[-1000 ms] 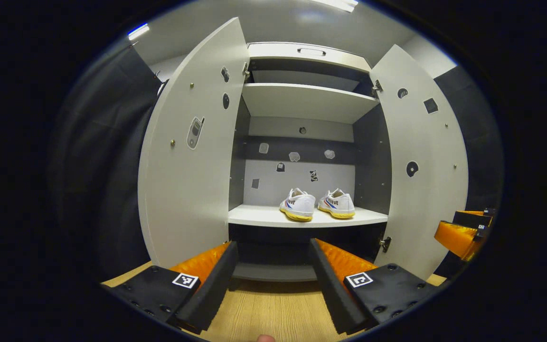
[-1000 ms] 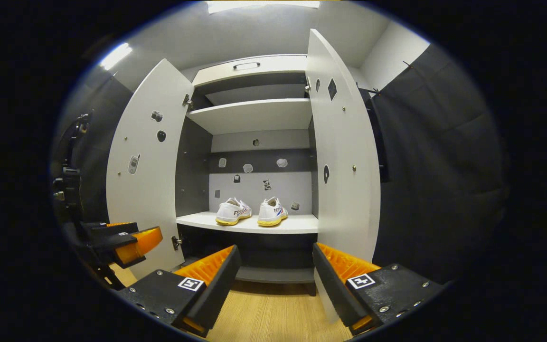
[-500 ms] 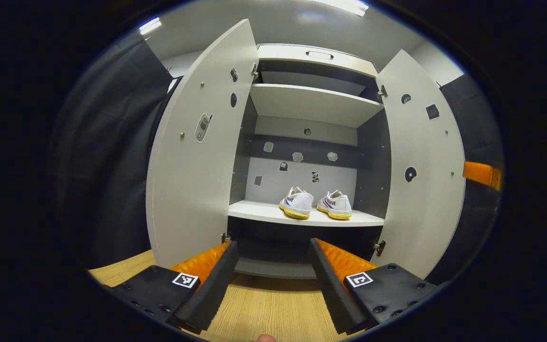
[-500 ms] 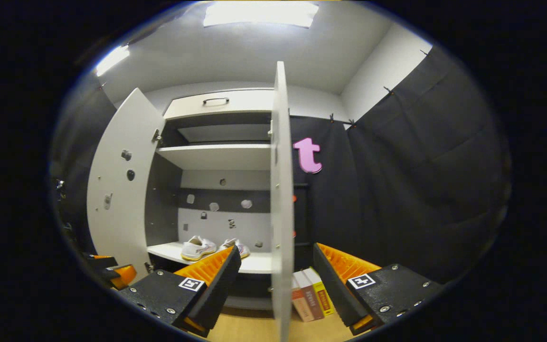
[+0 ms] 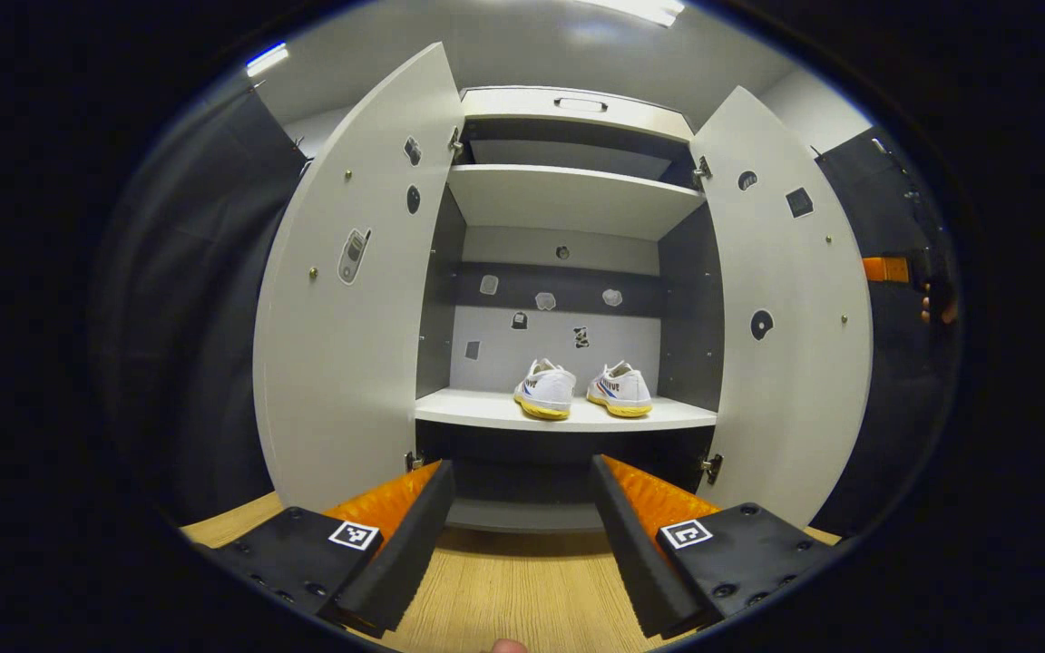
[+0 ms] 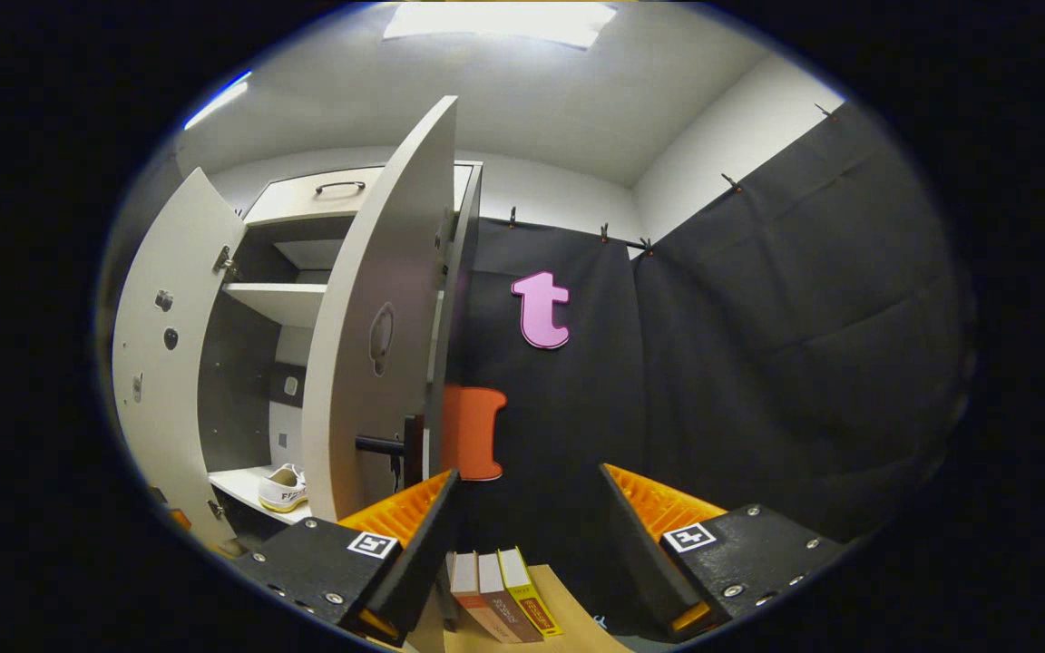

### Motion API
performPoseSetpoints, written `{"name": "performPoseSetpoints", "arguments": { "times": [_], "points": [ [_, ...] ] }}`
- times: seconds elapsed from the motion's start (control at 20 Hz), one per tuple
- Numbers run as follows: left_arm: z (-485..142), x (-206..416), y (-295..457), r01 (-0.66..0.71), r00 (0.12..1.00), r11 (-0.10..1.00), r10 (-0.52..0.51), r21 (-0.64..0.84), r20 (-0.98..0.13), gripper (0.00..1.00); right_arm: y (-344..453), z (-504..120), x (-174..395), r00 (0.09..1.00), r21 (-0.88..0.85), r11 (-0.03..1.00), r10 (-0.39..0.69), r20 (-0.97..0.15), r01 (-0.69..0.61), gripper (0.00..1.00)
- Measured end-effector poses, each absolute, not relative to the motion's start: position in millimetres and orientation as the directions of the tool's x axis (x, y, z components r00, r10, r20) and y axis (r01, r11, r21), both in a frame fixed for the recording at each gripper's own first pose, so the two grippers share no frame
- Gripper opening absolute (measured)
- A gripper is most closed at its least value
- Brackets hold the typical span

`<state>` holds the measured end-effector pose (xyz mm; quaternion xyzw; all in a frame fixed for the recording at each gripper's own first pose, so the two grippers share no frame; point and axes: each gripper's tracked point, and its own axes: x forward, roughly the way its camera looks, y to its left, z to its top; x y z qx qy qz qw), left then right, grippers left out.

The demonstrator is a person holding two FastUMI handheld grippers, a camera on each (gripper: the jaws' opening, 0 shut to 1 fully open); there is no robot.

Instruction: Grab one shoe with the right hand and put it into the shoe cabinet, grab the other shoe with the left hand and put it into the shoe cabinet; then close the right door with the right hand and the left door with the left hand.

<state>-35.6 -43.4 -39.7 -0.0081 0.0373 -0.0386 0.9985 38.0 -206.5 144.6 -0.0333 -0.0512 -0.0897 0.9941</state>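
Two white shoes with yellow soles, one (image 5: 545,392) beside the other (image 5: 620,390), stand on the middle shelf (image 5: 486,413) of the grey shoe cabinet. Both doors are open: the left door (image 5: 350,299) and the right door (image 5: 790,308). My left gripper (image 5: 522,535) is open and empty in front of the cabinet, low over the wood floor. My right gripper (image 6: 522,544) is open and empty beside the right door's outer face (image 6: 377,326), near its dark handle (image 6: 386,444). It also appears as the right gripper (image 5: 890,269) behind that door's edge. One shoe (image 6: 284,488) peeks past the door.
Several books (image 6: 500,594) stand on the floor by the cabinet's right side. Black cloth walls (image 6: 758,345) close the booth on the right and behind. The upper shelf (image 5: 568,195) is bare. Wood floor (image 5: 522,599) lies below my left gripper. A hand (image 5: 935,308) holds the right gripper.
My right gripper has swung right, from facing the cabinet's inside to the outer side of the right door. The left gripper has barely shifted. Both shoes stay on the shelf.
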Motion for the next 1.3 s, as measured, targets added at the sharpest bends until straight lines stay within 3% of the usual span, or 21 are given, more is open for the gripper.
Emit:
{"name": "performPoseSetpoints", "arguments": {
  "times": [0.2,0.25,0.3,1.3],
  "points": [
    [-36.2,-36.8,-40.5,0.070,0.995,0.997,-0.071,-0.024,-0.068,0.97,-184.3,142.2,36.2,0.986,-0.048,0.989,-0.135,0.094,0.139,0.88],
    [-33.7,-35.8,-40.1,0.072,0.995,0.997,-0.073,-0.018,-0.062,0.97,-177.3,141.6,36.2,0.988,-0.047,0.990,-0.125,0.092,0.130,0.95],
    [-31.6,-34.7,-39.6,0.076,0.996,0.997,-0.077,-0.013,-0.055,0.97,-169.6,142.0,35.7,0.989,-0.043,0.992,-0.114,0.093,0.118,0.87],
    [-42.0,-38.4,-4.6,0.016,0.994,0.999,-0.020,-0.032,-0.105,0.97,-26.1,124.3,74.4,0.980,0.024,0.982,0.188,0.058,-0.189,0.90]
  ]
}}
